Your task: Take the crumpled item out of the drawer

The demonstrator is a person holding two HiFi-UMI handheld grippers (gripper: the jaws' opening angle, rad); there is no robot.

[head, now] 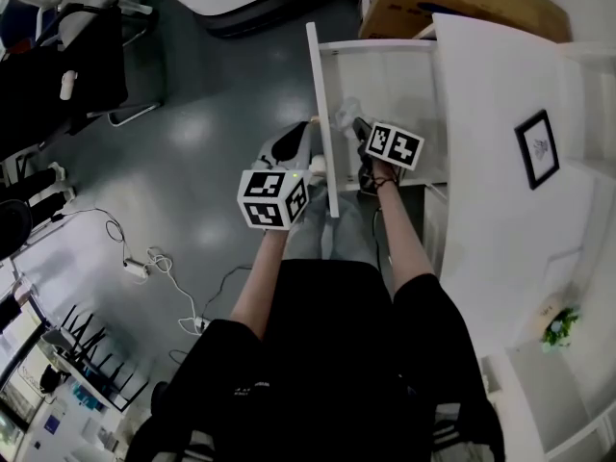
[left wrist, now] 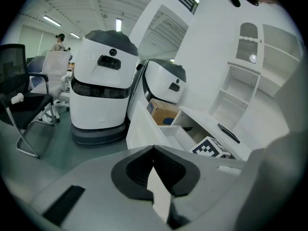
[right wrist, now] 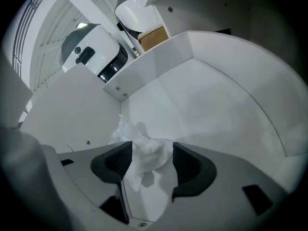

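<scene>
Clearance inside the open white drawer [right wrist: 211, 100] looks generous to me: its bare floor runs wide to the right of the crumpled white paper wad [right wrist: 147, 160]. The wad lies close to the corner where the tall white front panel [right wrist: 72, 114] meets the screwed side wall [right wrist: 154, 57]. My right gripper [right wrist: 151, 147] points down into the drawer, jaws spread wide with the wad between them, the pads not squeezing it. My left gripper [left wrist: 154, 150] sits just outside the front panel, jaws closed on a thin white piece [left wrist: 161, 196] that I cannot identify. Glossy grey floor [head: 192, 133] lies open on the left.
</scene>
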